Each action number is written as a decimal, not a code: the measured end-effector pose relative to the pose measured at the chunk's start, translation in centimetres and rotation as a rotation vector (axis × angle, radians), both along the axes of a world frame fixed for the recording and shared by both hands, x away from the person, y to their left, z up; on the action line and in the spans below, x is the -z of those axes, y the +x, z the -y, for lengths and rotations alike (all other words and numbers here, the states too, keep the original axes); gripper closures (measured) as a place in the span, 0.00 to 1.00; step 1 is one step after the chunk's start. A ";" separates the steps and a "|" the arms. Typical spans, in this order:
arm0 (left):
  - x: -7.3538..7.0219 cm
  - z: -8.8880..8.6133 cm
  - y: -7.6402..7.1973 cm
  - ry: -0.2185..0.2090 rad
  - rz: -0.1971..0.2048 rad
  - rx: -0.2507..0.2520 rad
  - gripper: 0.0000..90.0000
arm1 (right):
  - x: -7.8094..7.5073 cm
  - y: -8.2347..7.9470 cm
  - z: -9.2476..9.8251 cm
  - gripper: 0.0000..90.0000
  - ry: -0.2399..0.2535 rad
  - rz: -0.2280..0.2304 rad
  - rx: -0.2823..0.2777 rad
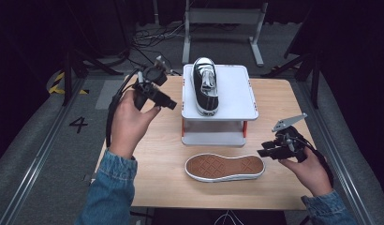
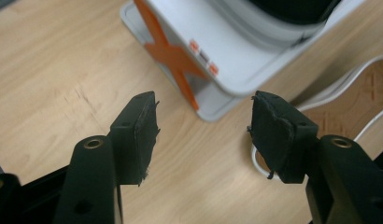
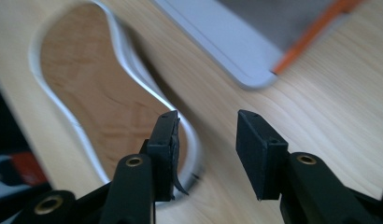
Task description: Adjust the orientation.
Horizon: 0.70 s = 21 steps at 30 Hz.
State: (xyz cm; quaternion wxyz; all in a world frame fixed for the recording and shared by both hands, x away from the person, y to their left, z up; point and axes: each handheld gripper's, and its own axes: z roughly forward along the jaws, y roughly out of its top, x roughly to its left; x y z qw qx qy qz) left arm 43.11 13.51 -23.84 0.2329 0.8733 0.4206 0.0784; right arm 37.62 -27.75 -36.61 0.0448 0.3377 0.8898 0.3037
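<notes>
While you hold both grippers off the table (image 1: 157, 159), neither grips anything. Your left gripper (image 1: 170, 104) is up at the left side of the white stand (image 1: 237, 91), jaws spread wide w/ nothing between; in the left gripper view (image 2: 203, 133) the pads (image 2: 140, 128) frame bare wood and the stand's near corner w/ its orange brace (image 2: 178, 70). Your right gripper (image 1: 262, 153) sits near the right edge, just beside the toe of the sole-up shoe (image 1: 225, 167), jaws apart, empty. In the right gripper view (image 3: 206, 149) that shoe (image 3: 87, 93) lies just beyond the left jaw; can't tell if touching. Other shoe (image 1: 205, 86), black w/ white toe cap, stands upright on the stand's top shelf, left half, toe pointing far. Sole-up shoe lies crosswise on the table, near side of the stand, brown sole facing up.
</notes>
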 end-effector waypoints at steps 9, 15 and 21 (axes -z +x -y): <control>4.7 -3.8 -2.4 0.008 -0.038 0.023 0.44 | -0.3 -0.1 -3.1 0.67 -0.031 -0.003 -0.068; 7.5 -6.0 -2.8 -0.042 -0.103 0.025 0.45 | -0.1 0.0 -4.7 0.71 -0.066 -0.012 -0.088; 8.4 -8.2 -2.5 -0.037 -0.095 -0.032 0.43 | 0.1 -0.4 -6.9 0.81 -0.111 -0.017 -0.139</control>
